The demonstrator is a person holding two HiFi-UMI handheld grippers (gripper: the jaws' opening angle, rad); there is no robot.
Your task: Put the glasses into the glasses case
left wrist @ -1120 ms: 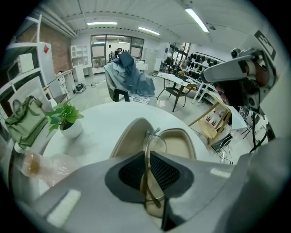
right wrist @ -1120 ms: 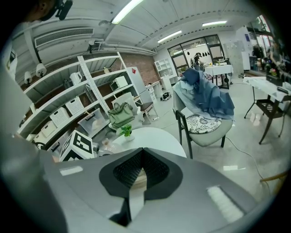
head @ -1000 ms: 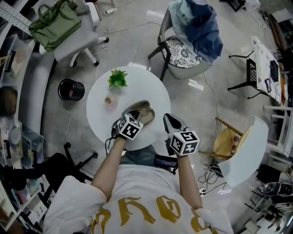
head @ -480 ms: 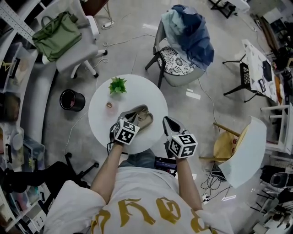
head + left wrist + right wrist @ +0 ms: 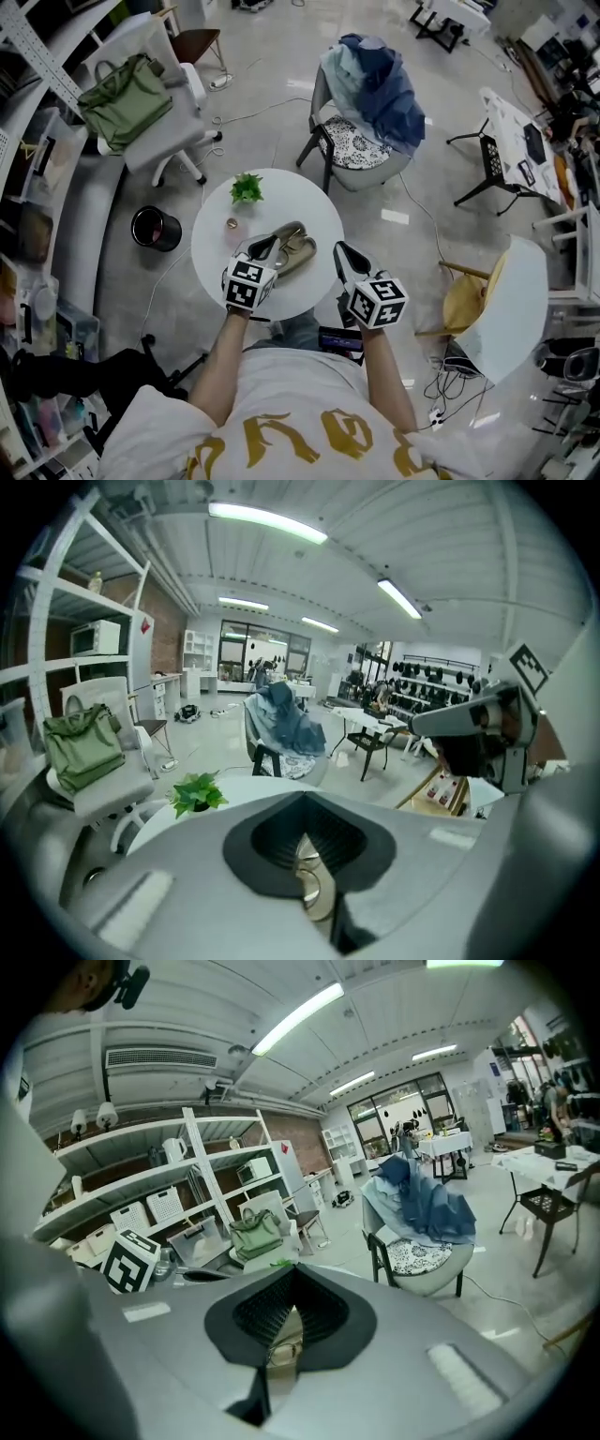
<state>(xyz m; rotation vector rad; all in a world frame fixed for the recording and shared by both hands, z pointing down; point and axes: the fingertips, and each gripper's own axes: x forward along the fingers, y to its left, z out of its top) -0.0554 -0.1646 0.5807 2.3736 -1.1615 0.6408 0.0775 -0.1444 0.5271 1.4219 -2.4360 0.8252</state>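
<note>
The left tongs (image 5: 263, 249) and right tongs (image 5: 343, 255) were both pinched shut, empty. Just ahead of the left tongs, the glasses case (image 5: 295, 247) lay open on the desk (image 5: 216, 253), with the glasses (image 5: 309, 883) seemingly inside. It was best closed gently.

white table (image 5: 217, 251), tan glasses case (image 5: 298, 251), green plant (image 5: 247, 188), olive-green bag (image 5: 125, 98), blue cloth (image 5: 382, 84), black-and-white patterned chair seat (image 5: 352, 148)
</note>
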